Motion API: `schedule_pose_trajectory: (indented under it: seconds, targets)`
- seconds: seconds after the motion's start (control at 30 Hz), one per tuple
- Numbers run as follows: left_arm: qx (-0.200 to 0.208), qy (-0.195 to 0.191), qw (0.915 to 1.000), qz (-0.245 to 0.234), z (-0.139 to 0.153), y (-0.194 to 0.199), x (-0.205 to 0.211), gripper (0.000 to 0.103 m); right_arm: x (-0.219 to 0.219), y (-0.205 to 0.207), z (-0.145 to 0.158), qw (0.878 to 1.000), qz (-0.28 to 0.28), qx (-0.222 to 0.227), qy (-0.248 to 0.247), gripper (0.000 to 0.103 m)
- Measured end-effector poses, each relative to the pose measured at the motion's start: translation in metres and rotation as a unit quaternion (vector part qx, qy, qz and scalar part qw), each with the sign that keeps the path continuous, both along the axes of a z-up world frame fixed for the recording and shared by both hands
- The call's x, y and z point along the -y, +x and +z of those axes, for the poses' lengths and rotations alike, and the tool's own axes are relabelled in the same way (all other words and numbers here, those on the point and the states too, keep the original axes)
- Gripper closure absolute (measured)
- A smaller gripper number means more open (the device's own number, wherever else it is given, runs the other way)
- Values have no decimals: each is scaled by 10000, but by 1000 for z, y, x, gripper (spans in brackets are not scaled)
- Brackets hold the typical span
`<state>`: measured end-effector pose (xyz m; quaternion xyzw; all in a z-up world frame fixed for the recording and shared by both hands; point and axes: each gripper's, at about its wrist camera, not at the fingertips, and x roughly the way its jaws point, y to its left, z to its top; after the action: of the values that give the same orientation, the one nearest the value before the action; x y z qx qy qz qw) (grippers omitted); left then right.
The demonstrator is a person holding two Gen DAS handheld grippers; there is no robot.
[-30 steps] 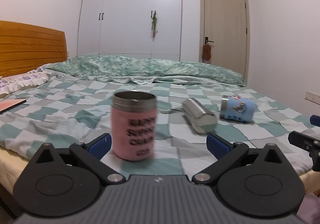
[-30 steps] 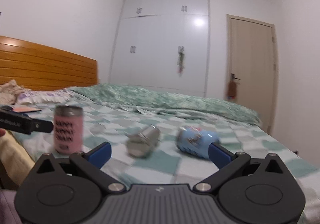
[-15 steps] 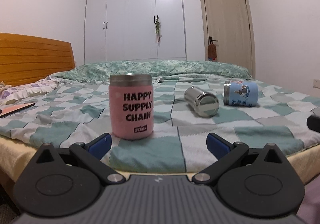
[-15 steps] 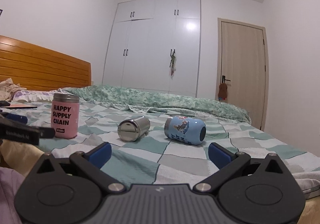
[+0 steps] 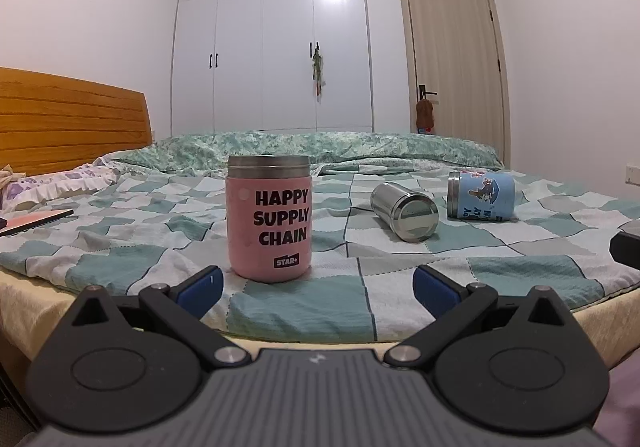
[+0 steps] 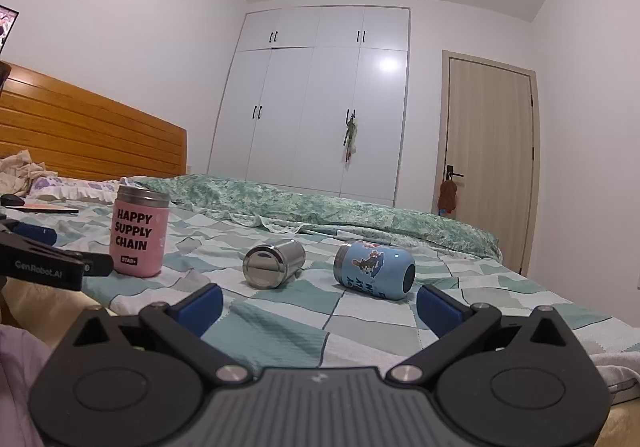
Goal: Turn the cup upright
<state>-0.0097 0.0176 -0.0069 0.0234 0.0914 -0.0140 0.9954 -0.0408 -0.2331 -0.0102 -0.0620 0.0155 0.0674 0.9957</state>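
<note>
A pink cup (image 5: 269, 219) marked "HAPPY SUPPLY CHAIN" stands upright on the checked bedspread (image 5: 304, 303), just beyond my open, empty left gripper (image 5: 316, 287). A steel cup (image 5: 404, 211) lies on its side to its right, base toward me. A blue cartoon cup (image 5: 480, 196) lies on its side farther right. In the right wrist view the pink cup (image 6: 138, 231) stands at left, the steel cup (image 6: 274, 263) and blue cup (image 6: 374, 271) lie ahead of my open, empty right gripper (image 6: 318, 301). The left gripper (image 6: 48, 267) shows at that view's left edge.
A wooden headboard (image 5: 72, 123) and pillows (image 5: 60, 183) are at the left. A flat book (image 5: 36, 219) lies on the bed at left. A folded green quilt (image 5: 320, 151) lies behind the cups. White wardrobes (image 5: 272, 43) and a door (image 5: 452, 63) stand behind the bed.
Both grippers have pulled back toward the bed's near edge and dropped lower. The pink cup stays upright where it stood; the steel and blue cups have not moved.
</note>
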Motion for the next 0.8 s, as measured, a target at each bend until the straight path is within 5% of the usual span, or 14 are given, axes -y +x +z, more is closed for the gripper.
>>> schedule_pose_trajectory:
  seconds: [0.8]
  targets:
    - [2,12,10000,-3,0,-1,0,0,0,-2,0,10000,12,15,9,0]
